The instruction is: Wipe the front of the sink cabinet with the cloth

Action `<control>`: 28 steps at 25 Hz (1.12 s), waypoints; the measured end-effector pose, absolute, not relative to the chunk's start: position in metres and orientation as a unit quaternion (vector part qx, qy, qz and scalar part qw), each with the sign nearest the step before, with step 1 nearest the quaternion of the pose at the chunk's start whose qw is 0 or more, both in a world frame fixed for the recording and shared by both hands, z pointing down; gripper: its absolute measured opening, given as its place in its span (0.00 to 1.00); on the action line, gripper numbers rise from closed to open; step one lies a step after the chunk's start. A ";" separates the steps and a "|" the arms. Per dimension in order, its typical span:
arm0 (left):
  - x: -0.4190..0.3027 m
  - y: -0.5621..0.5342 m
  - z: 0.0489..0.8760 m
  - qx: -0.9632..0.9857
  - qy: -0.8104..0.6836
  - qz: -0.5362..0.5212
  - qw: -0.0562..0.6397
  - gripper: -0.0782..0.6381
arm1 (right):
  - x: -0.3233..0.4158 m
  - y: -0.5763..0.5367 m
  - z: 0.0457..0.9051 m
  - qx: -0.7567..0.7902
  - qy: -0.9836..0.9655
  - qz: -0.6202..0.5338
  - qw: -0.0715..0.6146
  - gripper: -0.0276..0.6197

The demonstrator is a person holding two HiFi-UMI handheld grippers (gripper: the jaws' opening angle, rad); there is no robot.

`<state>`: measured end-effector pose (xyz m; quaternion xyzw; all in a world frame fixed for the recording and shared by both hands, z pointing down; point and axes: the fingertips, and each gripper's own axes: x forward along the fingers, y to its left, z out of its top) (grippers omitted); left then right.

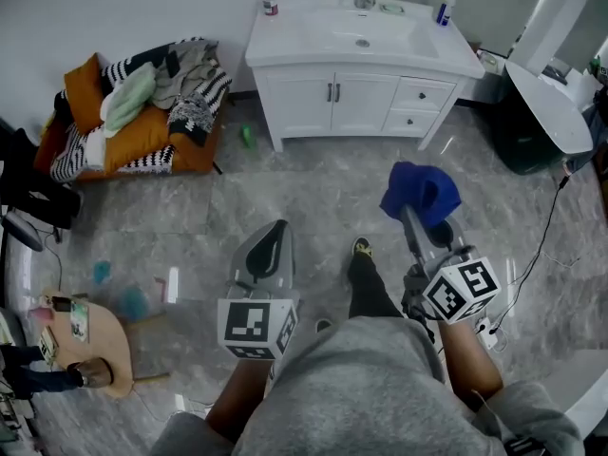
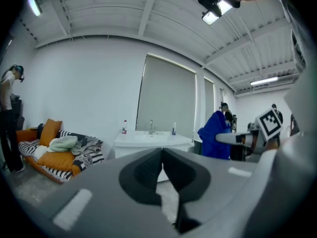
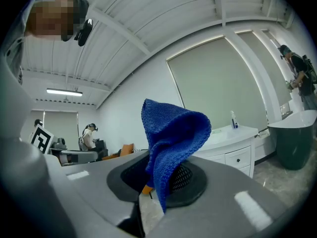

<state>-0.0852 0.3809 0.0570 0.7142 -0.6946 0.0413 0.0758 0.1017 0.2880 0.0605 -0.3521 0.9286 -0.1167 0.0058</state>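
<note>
Two grippers are showing nearest the camera. The left gripper (image 2: 161,157) is riding with its jaws pressed together on nothing. The right gripper (image 3: 159,180) is pinching the blue cloth (image 3: 171,133) by a fold, and most of the cloth is standing loose above the jaws. (Tutor)

What is threatening that hold? (Student)

Only a narrow pinch is carrying the cloth, so a hard drag across a door is likely, in my judgement, to be pulling it free. The door handles (image 1: 333,92) may also be snagging the knit. (Tutor)

And farther out? (Student)

The person is standing on the grey floor (image 1: 285,188), well apart from the sink cabinet (image 1: 299,98), so no wiping is under way. A small green object (image 1: 248,138) is lying by the cabinet's foot and a cable (image 1: 543,240) is trailing at the right. Both are risking a stumble on approach. (Tutor)
</note>
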 end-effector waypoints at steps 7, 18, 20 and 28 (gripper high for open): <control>-0.082 0.337 0.069 0.718 -0.689 0.047 0.086 0.13 | 0.106 0.241 0.056 -0.358 0.929 -0.095 -0.004 0.15; -0.069 0.251 0.072 0.725 -0.679 0.070 0.094 0.13 | 0.117 0.154 0.072 -0.368 0.920 -0.134 -0.006 0.15; -0.066 0.232 0.073 0.724 -0.679 0.073 0.100 0.13 | 0.118 0.137 0.073 -0.363 0.922 -0.135 -0.012 0.15; -0.052 0.169 0.066 0.719 -0.681 0.086 0.109 0.13 | 0.121 0.078 0.074 -0.345 0.927 -0.148 -0.014 0.15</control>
